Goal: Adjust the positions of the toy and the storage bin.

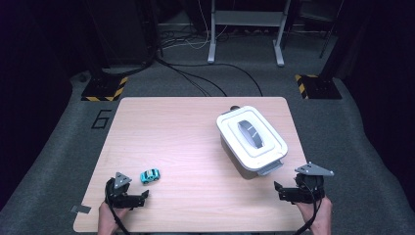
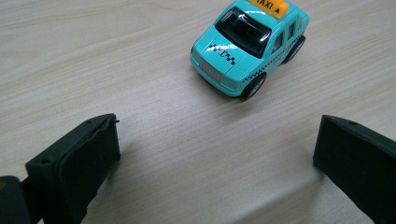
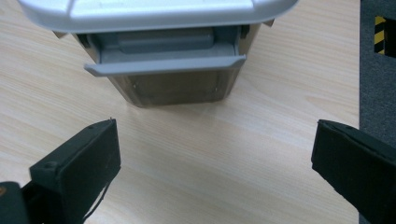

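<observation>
A small teal toy taxi (image 1: 150, 176) with a yellow roof sign stands on the wooden table (image 1: 186, 142) at the near left. In the left gripper view the taxi (image 2: 247, 44) sits just ahead of the open jaws. My left gripper (image 1: 142, 198) is open, a little nearer than the taxi and apart from it. A white lidded box (image 1: 251, 137) with a grey handle on its lid rests at the right middle. My right gripper (image 1: 280, 190) is open, just short of the box's grey latch (image 3: 163, 65), with nothing between its jaws.
A strip of grey tape (image 1: 80, 209) lies at the table's near left corner. Grey carpet surrounds the table, with cables (image 1: 205, 78), striped stand bases (image 1: 104, 89) and a metal frame (image 1: 244, 29) beyond the far edge. A "6" (image 1: 101, 119) is marked on the floor.
</observation>
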